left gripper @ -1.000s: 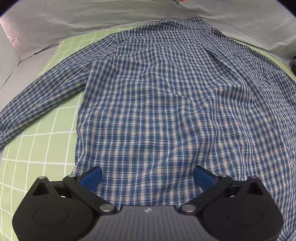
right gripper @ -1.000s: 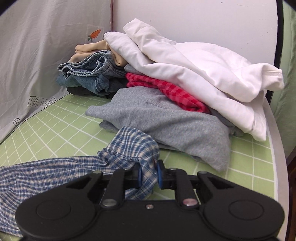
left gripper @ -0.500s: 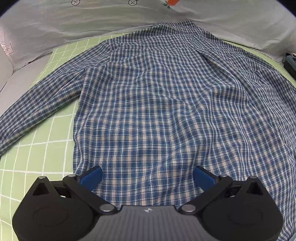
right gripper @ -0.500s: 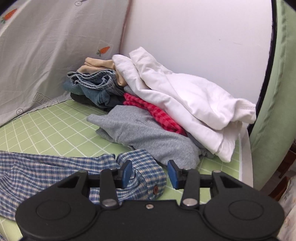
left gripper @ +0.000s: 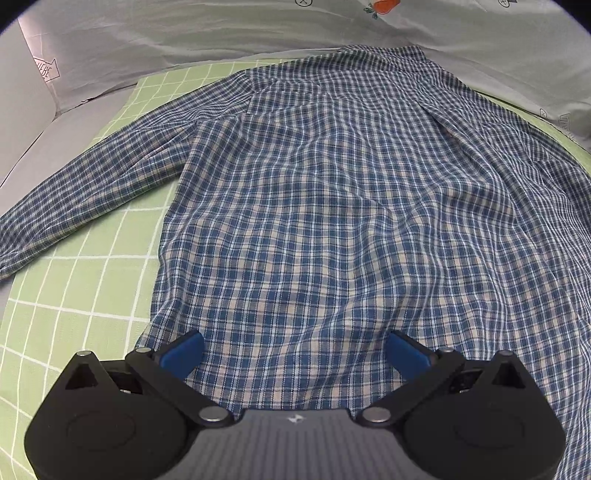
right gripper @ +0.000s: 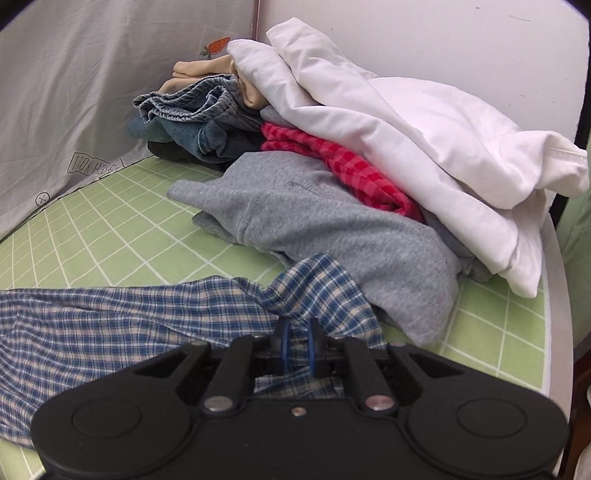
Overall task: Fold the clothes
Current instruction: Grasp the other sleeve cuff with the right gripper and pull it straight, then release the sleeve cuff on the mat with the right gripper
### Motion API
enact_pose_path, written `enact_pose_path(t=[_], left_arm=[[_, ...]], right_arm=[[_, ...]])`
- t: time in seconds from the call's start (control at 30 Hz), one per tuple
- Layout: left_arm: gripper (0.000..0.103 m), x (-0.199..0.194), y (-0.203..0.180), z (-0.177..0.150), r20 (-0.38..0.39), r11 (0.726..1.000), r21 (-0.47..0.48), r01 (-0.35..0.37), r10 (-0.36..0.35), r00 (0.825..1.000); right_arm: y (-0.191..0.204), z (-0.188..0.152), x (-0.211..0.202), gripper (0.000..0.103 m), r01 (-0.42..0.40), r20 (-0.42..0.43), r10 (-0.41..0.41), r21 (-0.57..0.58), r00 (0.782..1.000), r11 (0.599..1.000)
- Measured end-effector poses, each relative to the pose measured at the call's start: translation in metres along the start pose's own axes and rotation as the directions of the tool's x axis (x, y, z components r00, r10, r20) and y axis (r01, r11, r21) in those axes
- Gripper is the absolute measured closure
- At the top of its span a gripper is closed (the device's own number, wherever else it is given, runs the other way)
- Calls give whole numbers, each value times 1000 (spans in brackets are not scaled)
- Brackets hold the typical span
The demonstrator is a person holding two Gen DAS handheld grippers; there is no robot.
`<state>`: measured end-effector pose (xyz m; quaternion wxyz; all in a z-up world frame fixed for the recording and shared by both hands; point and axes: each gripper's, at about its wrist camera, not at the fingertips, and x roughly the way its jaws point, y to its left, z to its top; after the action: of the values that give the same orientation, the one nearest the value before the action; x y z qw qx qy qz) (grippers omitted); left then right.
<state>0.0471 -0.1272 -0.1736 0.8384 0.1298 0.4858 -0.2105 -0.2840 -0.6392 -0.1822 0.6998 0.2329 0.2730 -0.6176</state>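
Plaid shirt (left gripper: 314, 221) lies spread back-up on the green grid mat (left gripper: 74, 288), hem just ahead of the left gripper (left gripper: 293, 352), collar at the far end. Left fingers (left gripper: 183, 350) stand wide apart w/ the hem cloth lying between them, not pinched.

Right gripper (right gripper: 295, 343) has just been closing: its fingers (right gripper: 283, 345) now clamp a bunched bit of the shirt's sleeve end (right gripper: 321, 291), cloth puckering up in front of them. Pile of unfolded clothes (right gripper: 332, 147) sits beyond and to the right of those fingers; its grey sweatshirt (right gripper: 314, 221) reaches close to the sleeve end, touching or not I can't tell.

Handling, judged: thin woven cotton, light, limp, no stiffness; drapes and wrinkles, drags on the mat rather than slides. Best holds are doubled edges: cuff, hem corner, shoulder seam. Pinch mid-panel and it just tents.

Writing: grey backdrop cloth (left gripper: 184, 33) has carrot prints and a boxed arrow label, mirrored/partly creased; reads roughly "HERE" in the left view. Right view's label not legible. No brand seen on shirt.
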Motion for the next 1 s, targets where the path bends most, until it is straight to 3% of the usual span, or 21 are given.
enact_pose_path(t=[0.03,0.1,0.17,0.23,0.27,0.47,0.73,0.83,0.9,1.0], left_arm=[[0,0,0,0,2,1000,-6,-3,3,1000],[0,0,0,-1,8,1000,-19,-11,11,1000],[0,-1,0,-3,16,999,-39,-23,24,1000],[0,-4,1,-7,29,997,-66,-43,45,999],[0,-6,1,-10,37,995,-77,-60,63,997],[0,-28,12,-38,67,982,-117,-146,155,986],[0,-51,40,-84,50,959,-210,-190,205,978],[0,-54,52,-98,49,954,-240,-179,196,979],[0,-56,58,-103,45,951,-256,-174,192,980],[1,-59,63,-106,52,954,-243,-175,193,980]], right_arm=[[2,1,0,89,-4,-4,4,-22,1000,1000],[7,1,-3,74,-18,-10,18,-71,1000,997],[14,1,-11,40,-29,1,29,-121,1000,992],[22,-2,-26,17,-28,39,36,-179,999,983],[27,-5,-33,12,-43,52,56,-219,997,975],[49,-34,-73,3,-195,18,216,-367,976,910],[63,-91,-112,3,-440,-172,405,-392,898,808],[65,-108,-123,3,-432,-192,387,-450,902,782],[61,-114,-127,3,-434,-207,381,-437,901,788],[52,-120,-134,11,-456,-222,398,-403,890,794]])
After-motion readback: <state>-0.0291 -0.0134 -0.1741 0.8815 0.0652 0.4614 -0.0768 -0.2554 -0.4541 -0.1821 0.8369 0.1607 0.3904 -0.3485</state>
